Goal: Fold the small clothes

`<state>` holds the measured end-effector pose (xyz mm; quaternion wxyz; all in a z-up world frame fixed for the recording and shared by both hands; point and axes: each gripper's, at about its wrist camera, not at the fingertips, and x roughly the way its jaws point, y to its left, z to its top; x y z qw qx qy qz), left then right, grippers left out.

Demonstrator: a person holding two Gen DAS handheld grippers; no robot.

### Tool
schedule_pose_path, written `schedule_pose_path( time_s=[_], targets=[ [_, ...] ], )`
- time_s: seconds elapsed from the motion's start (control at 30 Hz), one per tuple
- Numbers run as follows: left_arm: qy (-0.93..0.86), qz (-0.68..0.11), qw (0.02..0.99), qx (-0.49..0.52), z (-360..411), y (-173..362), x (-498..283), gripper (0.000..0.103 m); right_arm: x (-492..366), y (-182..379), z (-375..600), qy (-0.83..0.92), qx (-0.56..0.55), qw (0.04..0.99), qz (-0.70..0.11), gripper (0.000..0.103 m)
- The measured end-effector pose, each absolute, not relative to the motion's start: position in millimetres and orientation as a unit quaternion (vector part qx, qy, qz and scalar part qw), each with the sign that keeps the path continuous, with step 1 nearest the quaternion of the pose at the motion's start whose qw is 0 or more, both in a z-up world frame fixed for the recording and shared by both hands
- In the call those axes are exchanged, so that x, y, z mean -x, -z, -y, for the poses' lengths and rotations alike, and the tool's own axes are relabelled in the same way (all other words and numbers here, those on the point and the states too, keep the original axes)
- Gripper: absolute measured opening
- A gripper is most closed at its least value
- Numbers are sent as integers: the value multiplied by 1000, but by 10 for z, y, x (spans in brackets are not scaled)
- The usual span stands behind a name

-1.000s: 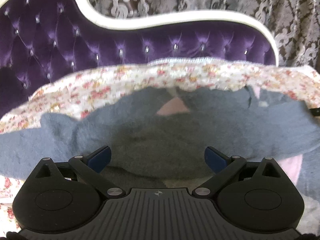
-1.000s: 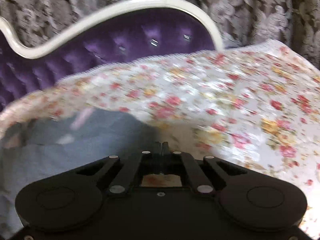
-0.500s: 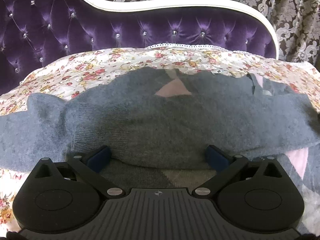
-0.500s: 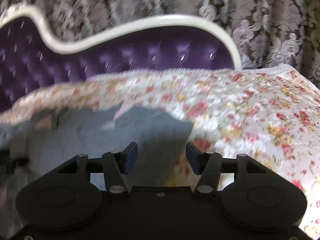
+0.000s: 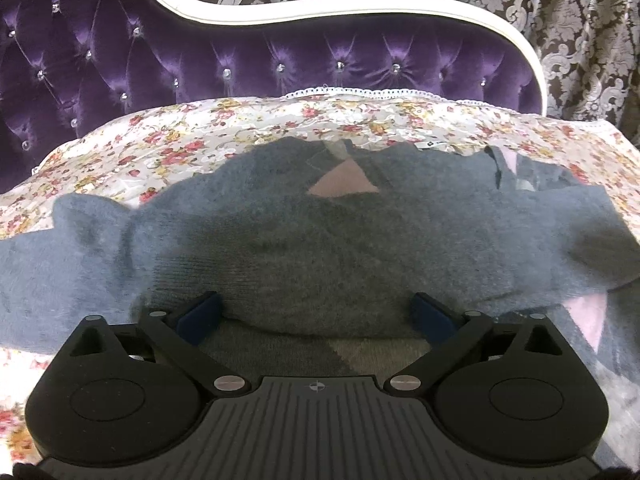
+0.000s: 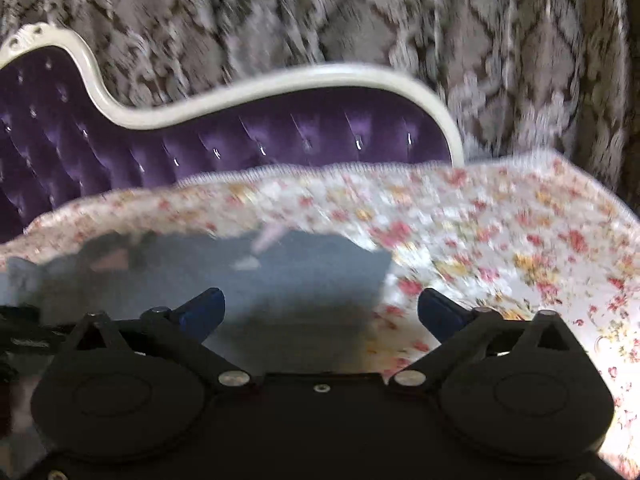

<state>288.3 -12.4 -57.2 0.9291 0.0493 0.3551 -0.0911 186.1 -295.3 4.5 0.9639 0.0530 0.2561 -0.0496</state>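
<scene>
A grey-blue fuzzy sweater (image 5: pixel 320 248) with pink diamond patches lies spread on the floral bed cover (image 5: pixel 200 140), one sleeve folded across its body. My left gripper (image 5: pixel 318 316) hovers low over the sweater's near folded edge; its jaws stand wide open and the blue pads (image 5: pixel 200 314) do not press on the cloth. In the blurred right wrist view, my right gripper (image 6: pixel 322 314) is above the sweater's right edge (image 6: pixel 280 272). Its jaws are opening wide, with nothing between them.
A purple tufted headboard (image 5: pixel 240 52) with a white curved frame stands behind the bed, also in the right view as the headboard (image 6: pixel 240 136). Patterned grey curtains (image 5: pixel 580 20) hang behind it. Bare floral cover (image 6: pixel 500 248) extends to the right of the sweater.
The right gripper's jaws went from shut to wide open while it moved, and more of the sweater now shows before it. The left gripper stayed open and barely shifted.
</scene>
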Motion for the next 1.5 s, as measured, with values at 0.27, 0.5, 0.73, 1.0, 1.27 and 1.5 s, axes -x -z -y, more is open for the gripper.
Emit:
schedule_pose_path(
  time_s=[0.27,0.5,0.73,1.0,1.27,1.5],
  targets=[
    [54,-323,944,-39,-395,221,-2602,88,-1696,-12,2200,-54,-94,947,-303,102],
    [-18,-318,948,-19,-1115,110,-2512,88,-1595,181,1722,-82,-89,943,-309,101],
    [-84,-334,939,31,-1856,213,-2463,88,-1570,398,1534,-99,-70,940,-318,101],
    [-130,-342,928,73,-2446,294,-2484,88,-1564,502,1566,-89,-86,939,-321,101],
    [-158,-338,922,100,-2826,340,-2598,88,-1575,535,1483,-83,-57,941,-324,102],
    [-174,-351,909,140,-3092,464,-2699,88,-1605,586,1484,-84,-56,938,-331,102]
  ],
)
